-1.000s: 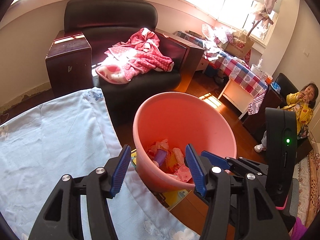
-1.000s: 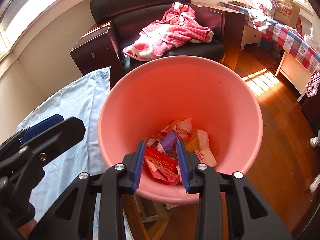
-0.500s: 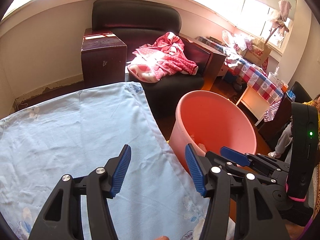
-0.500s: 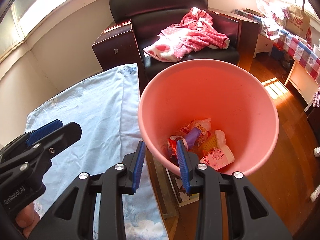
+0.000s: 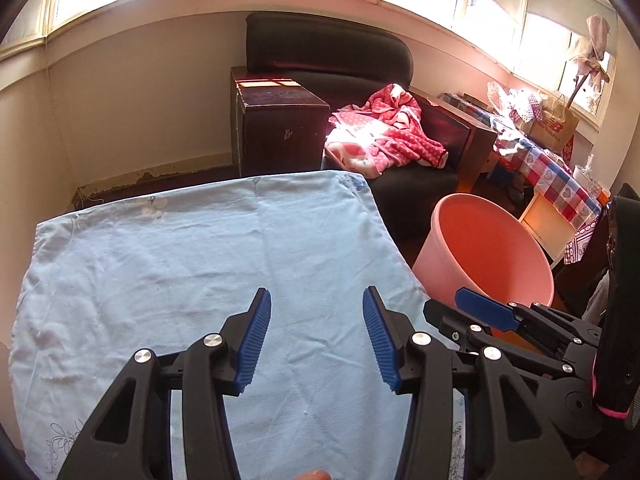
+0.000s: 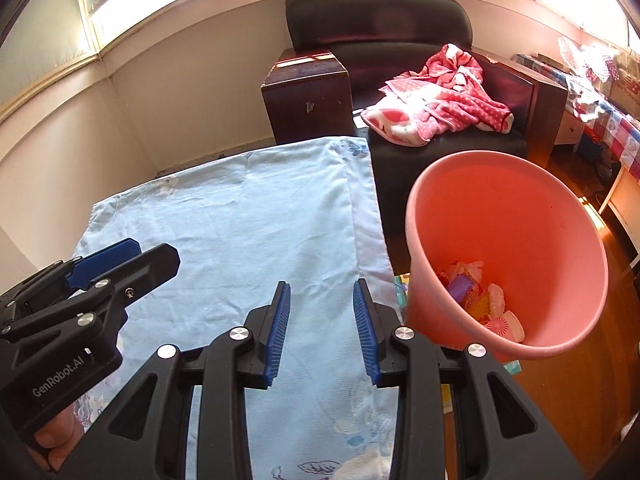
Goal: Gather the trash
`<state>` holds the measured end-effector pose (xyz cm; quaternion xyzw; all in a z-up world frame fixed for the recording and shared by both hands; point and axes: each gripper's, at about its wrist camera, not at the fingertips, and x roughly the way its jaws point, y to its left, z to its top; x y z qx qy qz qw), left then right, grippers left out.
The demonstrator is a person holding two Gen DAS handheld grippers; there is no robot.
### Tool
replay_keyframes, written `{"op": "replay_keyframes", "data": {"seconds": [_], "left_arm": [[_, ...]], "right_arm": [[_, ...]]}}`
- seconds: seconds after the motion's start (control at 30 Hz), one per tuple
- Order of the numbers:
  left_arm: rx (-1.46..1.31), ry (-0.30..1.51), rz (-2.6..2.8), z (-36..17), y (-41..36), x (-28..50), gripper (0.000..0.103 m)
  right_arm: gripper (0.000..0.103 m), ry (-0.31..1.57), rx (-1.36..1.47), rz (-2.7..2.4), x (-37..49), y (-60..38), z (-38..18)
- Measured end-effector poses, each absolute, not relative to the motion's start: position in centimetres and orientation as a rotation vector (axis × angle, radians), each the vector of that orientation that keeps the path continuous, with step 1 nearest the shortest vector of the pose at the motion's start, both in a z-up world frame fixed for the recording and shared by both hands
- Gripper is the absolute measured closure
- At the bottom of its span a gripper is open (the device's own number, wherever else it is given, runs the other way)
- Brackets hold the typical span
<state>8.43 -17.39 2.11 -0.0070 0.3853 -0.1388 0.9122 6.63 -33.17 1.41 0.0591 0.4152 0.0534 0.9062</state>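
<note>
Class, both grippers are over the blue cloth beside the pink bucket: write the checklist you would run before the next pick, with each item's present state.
1. Left gripper holds nothing: ok; its jaws are closing with nothing between them.
2. Right gripper holds nothing: ok, jaws apart.
3. Pink bucket upright beside the table: ok.
4. Trash sits in the bucket: ok.
5. Trash left on the blue cloth: none in view; near edge hidden, cannot tell.
6. Grippers apart from each other: ok.
</note>
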Motion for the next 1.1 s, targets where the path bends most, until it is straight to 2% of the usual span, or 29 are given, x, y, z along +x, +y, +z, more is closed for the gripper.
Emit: {"op": "replay_keyframes", "data": {"seconds": [0.5,1.0,1.1], "left_arm": [[-0.046,0.804,-0.178,0.9,-12.0,6.8,0.06],[-0.047,0.751,-0.221,1.4,-13.2,5.3,0.061],[-0.05,0.744,-0.233,1.5,-14.0,5.1,0.064]], "right_arm": [[0.07,0.82,0.077,0.188,6.3,-27.9,1.3],[0.07,0.71,0.007,0.1,3.0,-28.2,2.1],[0.07,0.699,0.001,0.081,2.3,-28.7,2.2]]}}
